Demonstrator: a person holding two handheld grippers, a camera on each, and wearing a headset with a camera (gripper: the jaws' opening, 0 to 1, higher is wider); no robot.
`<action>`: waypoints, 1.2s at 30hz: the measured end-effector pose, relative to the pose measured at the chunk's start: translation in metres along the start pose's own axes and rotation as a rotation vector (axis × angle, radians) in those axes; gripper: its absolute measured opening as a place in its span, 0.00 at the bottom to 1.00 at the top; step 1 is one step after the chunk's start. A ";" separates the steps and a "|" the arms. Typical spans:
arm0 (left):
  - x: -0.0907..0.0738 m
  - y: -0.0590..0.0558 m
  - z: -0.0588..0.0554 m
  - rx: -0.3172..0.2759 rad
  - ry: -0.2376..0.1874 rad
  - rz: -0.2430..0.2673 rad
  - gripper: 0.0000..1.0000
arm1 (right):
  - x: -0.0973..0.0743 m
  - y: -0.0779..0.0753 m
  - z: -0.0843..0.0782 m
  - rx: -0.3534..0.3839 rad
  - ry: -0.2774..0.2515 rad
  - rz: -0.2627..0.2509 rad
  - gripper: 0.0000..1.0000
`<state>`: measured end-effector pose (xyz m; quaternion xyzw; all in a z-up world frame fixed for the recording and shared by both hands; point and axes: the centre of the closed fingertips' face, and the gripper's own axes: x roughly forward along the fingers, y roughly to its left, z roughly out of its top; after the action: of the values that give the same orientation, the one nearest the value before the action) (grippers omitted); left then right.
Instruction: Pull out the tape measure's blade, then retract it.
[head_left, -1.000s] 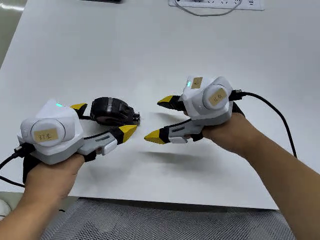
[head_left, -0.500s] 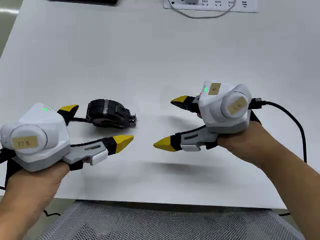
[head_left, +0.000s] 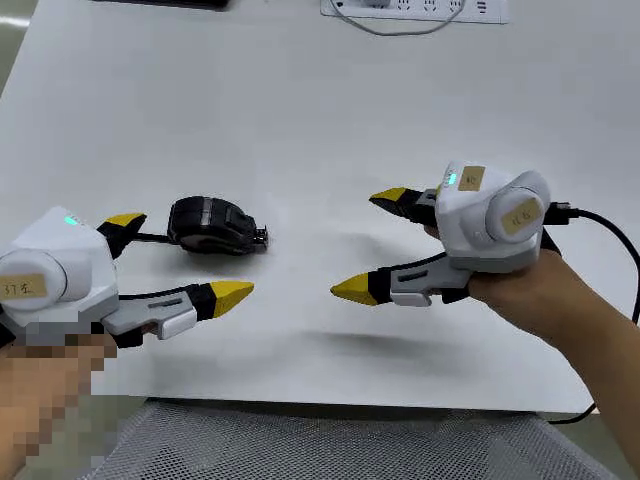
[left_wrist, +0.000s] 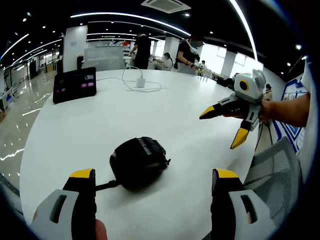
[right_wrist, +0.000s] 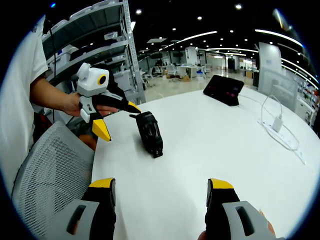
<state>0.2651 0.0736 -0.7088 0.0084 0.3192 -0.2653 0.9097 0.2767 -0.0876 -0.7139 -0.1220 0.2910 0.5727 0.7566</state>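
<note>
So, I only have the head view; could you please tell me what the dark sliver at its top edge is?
Observer: A black tablet, propped up on the white table with its screen lit.
Operator: Thank you. Is anybody near that end?
Observer: Yes, the left gripper view shows people standing beyond the table.
Operator: Is the black tape measure in line with the right gripper?
Observer: Its own view shows it ahead, slightly left of centre, the gripper open.

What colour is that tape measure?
The tape measure is black, clearest in the left gripper view.
</note>
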 end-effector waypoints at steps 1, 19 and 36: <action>-0.001 0.001 0.000 -0.002 0.000 0.000 0.95 | -0.002 0.000 -0.001 0.005 -0.002 -0.003 0.73; -0.017 0.003 -0.005 0.062 0.034 -0.032 0.98 | -0.035 -0.007 -0.015 0.036 0.001 -0.065 0.80; -0.032 0.000 -0.014 0.108 0.063 -0.048 0.99 | -0.059 0.000 -0.029 0.051 0.000 -0.103 0.90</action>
<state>0.2359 0.0911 -0.7014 0.0581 0.3332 -0.3034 0.8908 0.2577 -0.1497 -0.7034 -0.1174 0.2987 0.5256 0.7879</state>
